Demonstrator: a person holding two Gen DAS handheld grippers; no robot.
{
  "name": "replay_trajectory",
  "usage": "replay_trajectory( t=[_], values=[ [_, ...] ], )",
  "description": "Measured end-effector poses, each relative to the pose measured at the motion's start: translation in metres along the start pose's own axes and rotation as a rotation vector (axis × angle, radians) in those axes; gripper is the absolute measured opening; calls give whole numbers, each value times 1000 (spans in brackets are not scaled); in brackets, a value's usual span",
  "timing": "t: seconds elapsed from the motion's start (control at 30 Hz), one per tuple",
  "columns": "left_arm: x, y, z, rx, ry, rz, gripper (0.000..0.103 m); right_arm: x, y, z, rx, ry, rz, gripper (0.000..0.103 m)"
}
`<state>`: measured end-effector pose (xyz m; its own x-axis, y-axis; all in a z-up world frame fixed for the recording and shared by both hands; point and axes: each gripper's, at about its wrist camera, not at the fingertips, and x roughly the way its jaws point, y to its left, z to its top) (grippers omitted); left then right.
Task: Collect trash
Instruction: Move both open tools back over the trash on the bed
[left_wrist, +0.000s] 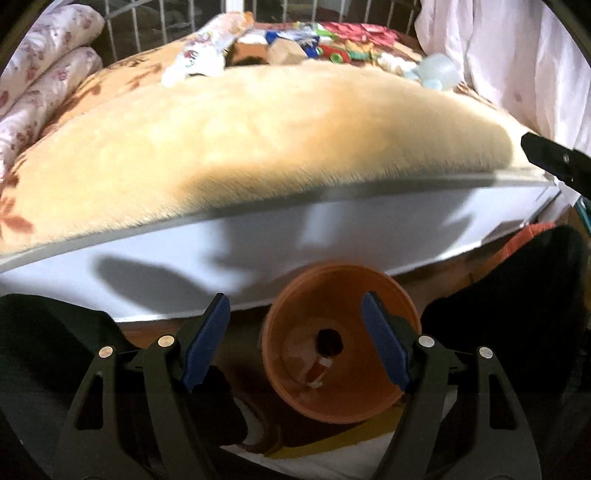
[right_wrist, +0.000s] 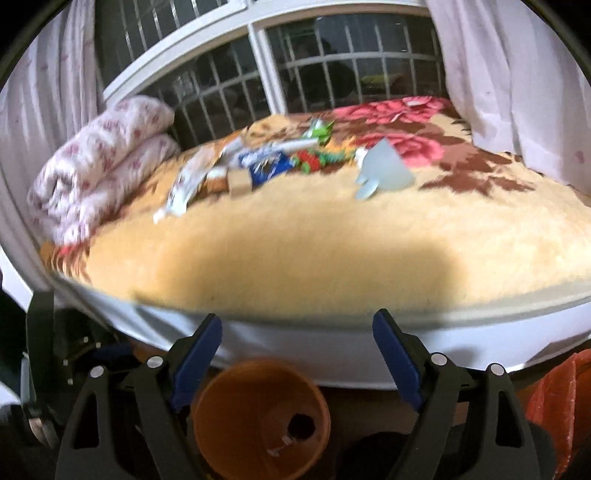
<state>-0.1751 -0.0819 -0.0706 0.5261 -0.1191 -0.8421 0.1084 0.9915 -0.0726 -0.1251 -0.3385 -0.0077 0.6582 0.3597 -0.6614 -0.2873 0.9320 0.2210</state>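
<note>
I see some scraps in pot (left_wrist: 340, 354); wrapper pile (right_wrist: 266, 162) on bed (right_wrist: 295, 243) still left. L gripper (left_wrist: 295, 343) & R gripper (right_wrist: 297, 362) both agape, empty.

Left gripper (left_wrist: 295, 314): I see two black plastic fingers (left_wrist: 173, 373), each built as paired struts with triangular cut-outs near the base. Silver round pivot pins sit at the top of each strut, two per side. Blue ribbed pads line the inner faces, tapering toward the tips.

Right gripper (right_wrist: 297, 332): same build from my feed. Black strutted fingers (right_wrist: 443, 391), silver pins, blue pads (right_wrist: 397, 360) inward of them. Picture blurred, fine detail lost.

Out past the left claw's right finger, a black edge of the other tool (left_wrist: 554, 162) carries one small screw.
</note>
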Motion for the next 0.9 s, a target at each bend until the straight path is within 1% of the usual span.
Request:
replay_trajectory(
  t=[0.2,0.37,0.43,0.53,0.67,0.77,0.9],
  values=[
    [-14,9,3,-40,-38,12,72,-5,-1,20,-51,-34,-6,82],
    [-23,8,7,-50,-70,26,72,-5,-5,43,-150,-55,-36,82],
    [-26,8,9,-52,-79,32,72,-3,-16,59,-177,-62,-49,83],
    [-28,10,11,-59,-83,35,72,-1,-33,79,-173,-69,-52,84],
    [-28,11,12,-60,-84,40,72,3,-55,103,-200,-84,-93,84],
    [-27,12,12,-60,-83,37,72,9,-69,117,-202,-74,-78,84],
    [-23,11,16,-67,-75,18,72,21,-85,135,-186,-40,-28,84]
  ],
)
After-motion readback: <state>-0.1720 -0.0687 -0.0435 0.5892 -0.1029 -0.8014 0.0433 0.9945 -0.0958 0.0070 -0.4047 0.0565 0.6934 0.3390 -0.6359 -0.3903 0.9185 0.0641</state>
